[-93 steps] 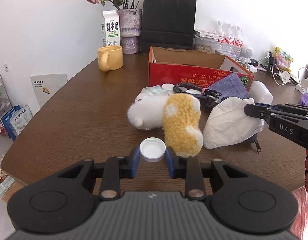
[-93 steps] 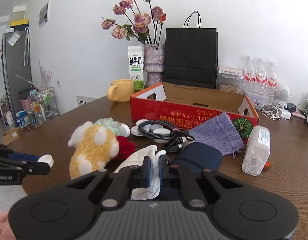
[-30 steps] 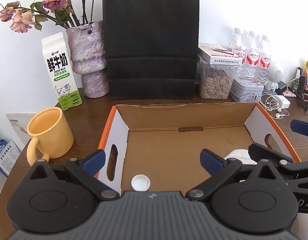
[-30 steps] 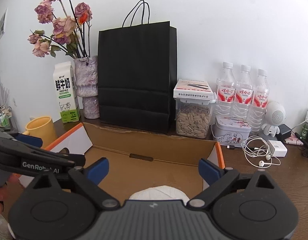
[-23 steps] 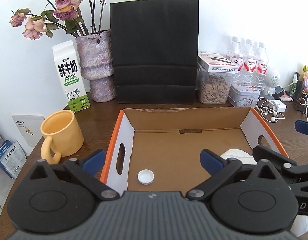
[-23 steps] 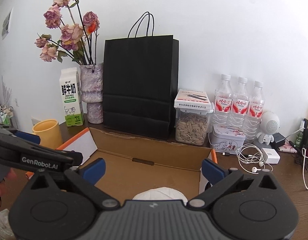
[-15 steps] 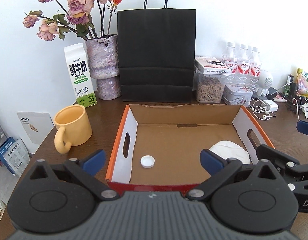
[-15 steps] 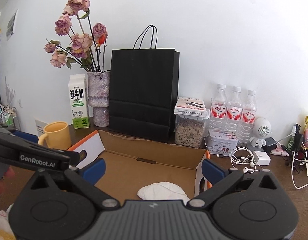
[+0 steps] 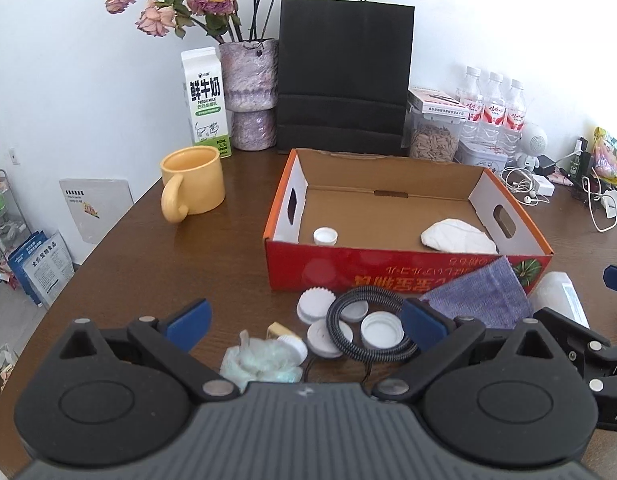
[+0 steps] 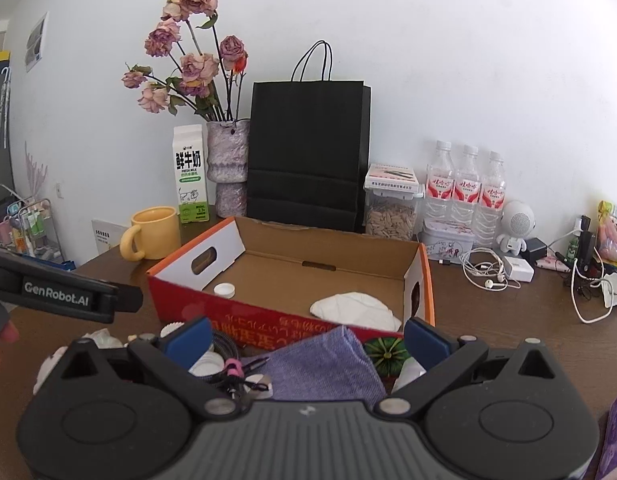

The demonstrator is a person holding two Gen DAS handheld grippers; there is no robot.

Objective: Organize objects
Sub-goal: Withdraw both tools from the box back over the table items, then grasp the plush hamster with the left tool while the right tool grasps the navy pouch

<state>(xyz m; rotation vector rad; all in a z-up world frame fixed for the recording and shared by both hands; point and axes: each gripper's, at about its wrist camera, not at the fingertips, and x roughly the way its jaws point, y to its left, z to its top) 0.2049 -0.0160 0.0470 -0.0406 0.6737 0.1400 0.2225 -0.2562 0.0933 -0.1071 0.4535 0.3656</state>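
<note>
A red cardboard box (image 9: 408, 272) stands open on the brown table; it also shows in the right wrist view (image 10: 268, 320). Inside lie a white bottle cap (image 9: 325, 236) at the front left and a white crumpled cloth (image 9: 458, 238) at the front right. My left gripper (image 9: 304, 322) is open and empty, hovering over loose white caps (image 9: 380, 330), a coiled black cable (image 9: 368, 332) and a plastic wrapper (image 9: 260, 364) in front of the box. My right gripper (image 10: 308, 340) is open and empty above a purple cloth pouch (image 10: 324, 364).
A yellow mug (image 9: 192, 184) stands left of the box. A milk carton (image 9: 206, 104), a flower vase (image 9: 250, 92), a black paper bag (image 9: 344, 76), a seed jar (image 9: 434, 136) and water bottles (image 9: 494, 108) line the wall. Cables and earphones (image 10: 488, 272) lie at the right.
Both grippers, which released the cap and the white cloth into the box, have pulled back and up from it. The loose items in front of the box are in view again.
</note>
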